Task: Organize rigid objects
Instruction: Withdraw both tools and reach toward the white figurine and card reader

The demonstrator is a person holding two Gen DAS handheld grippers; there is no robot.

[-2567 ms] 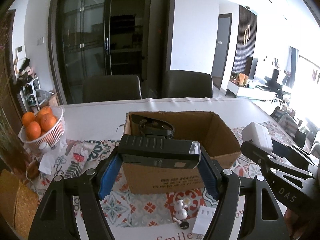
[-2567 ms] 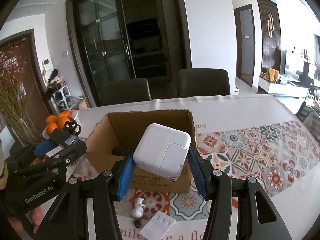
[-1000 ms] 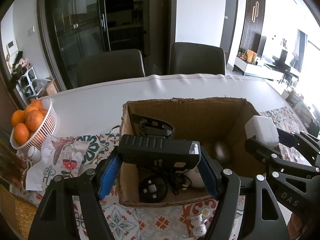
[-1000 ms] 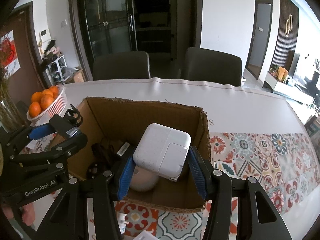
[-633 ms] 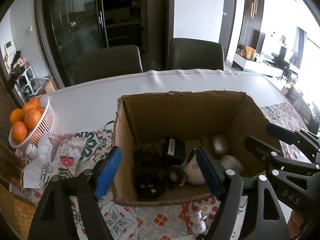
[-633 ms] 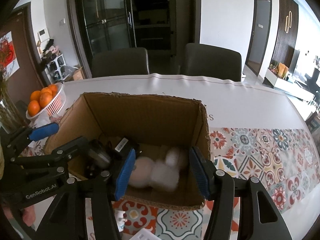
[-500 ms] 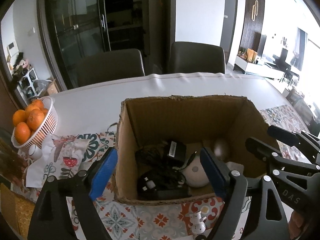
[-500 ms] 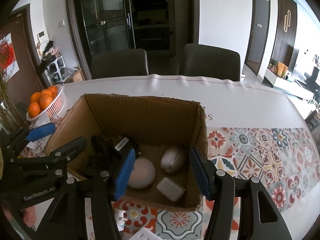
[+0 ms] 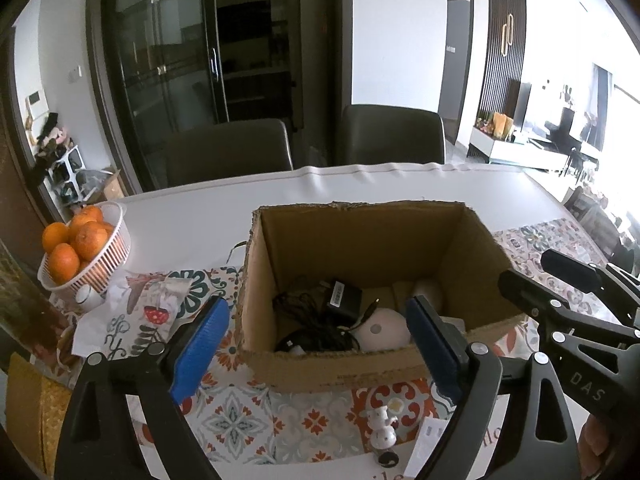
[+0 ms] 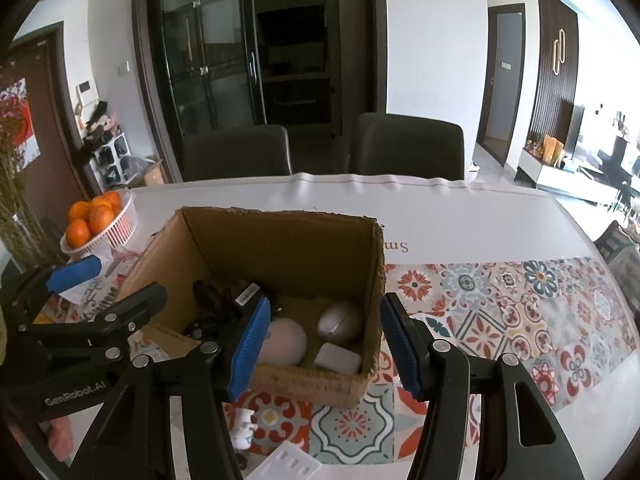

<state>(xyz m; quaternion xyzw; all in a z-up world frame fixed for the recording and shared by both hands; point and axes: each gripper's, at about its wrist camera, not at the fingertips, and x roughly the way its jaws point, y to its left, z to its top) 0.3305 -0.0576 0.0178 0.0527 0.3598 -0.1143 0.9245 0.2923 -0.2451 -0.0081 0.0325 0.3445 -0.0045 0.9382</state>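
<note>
The cardboard box (image 9: 360, 368) stood open-topped near the middle of the table (image 9: 192, 220), its torn rim free on all 4 sides, with bare white cloth running out toward 12 o'clock and patterned tiles (image 10: 520, 312) spreading toward 3 o'clock. At 9 o'clock from the box a white basket of oranges (image 9: 86, 240) sat well apart from it, with crumpled printed paper (image 9: 136, 312) between the 2. At 6 o'clock, just outside the box's near wall, lay a small white figurine (image 9: 382, 426) and a flat white card (image 10: 286, 462).

Inside the box, a black adapter with tangled cord (image 9: 336, 304) lay toward its 9 o'clock side, a round white device (image 10: 284, 340) near the front wall, a pale egg-shaped item (image 10: 340, 322) behind it, and the white charger block (image 10: 336, 358) in the front corner at 3 o'clock.

Beyond the table, 2 dark chairs (image 10: 236, 152) faced a glazed black cabinet (image 10: 208, 48); a bright living room opened at 2 o'clock.

The left gripper (image 9: 316, 328) hung over the box's near wall with its blue pads widening, nothing between them but the box's corner seen past them. The right gripper (image 10: 324, 340) was parted too, its pads clear of everything, pinching nothing, framing the box's front right corner.
</note>
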